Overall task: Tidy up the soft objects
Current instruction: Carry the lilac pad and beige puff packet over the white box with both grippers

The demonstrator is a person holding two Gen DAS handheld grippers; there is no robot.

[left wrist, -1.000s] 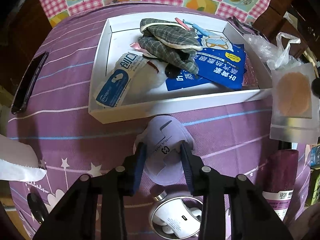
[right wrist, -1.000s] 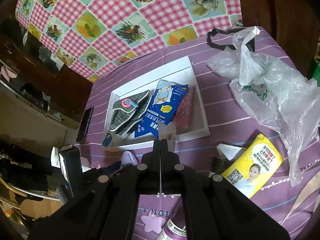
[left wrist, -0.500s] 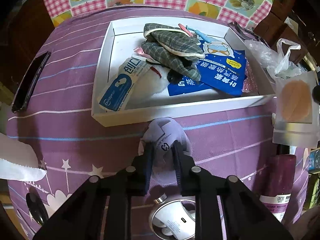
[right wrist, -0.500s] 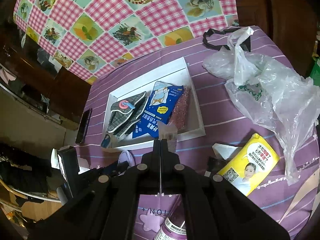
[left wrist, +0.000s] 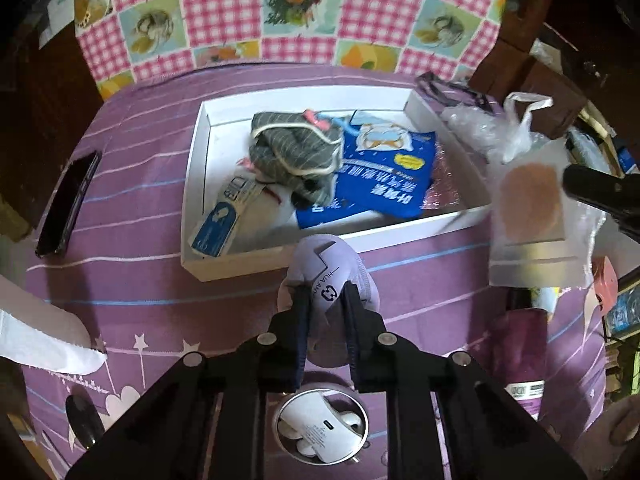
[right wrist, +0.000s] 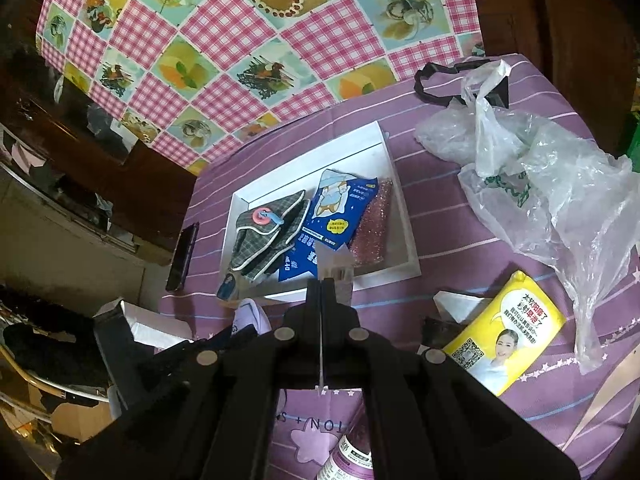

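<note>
My left gripper (left wrist: 326,292) is shut on a lilac face mask (left wrist: 328,264) and holds it above the purple cloth, just before the white tray's near wall (left wrist: 360,238). The tray holds a grey plaid cloth item (left wrist: 294,152), a blue sachet (left wrist: 376,184), a wrapped mask pack (left wrist: 228,220) and a pink glittery pad (right wrist: 370,230). My right gripper (right wrist: 321,282) is shut on a clear pouch with a round tan puff (left wrist: 530,208), held in the air to the right of the tray. The mask also shows in the right wrist view (right wrist: 248,316).
A black phone (left wrist: 66,204) lies left of the tray. A crumpled clear plastic bag (right wrist: 552,176) and a yellow wipes pack (right wrist: 506,334) lie to the right. A purple bottle (left wrist: 520,356), a tin with earbuds (left wrist: 320,428) and white tissue (left wrist: 36,340) sit near me.
My left gripper closed on the lilac mask and lifted it off the cloth toward the tray. My right gripper stayed shut on the pouch and rose slightly.
</note>
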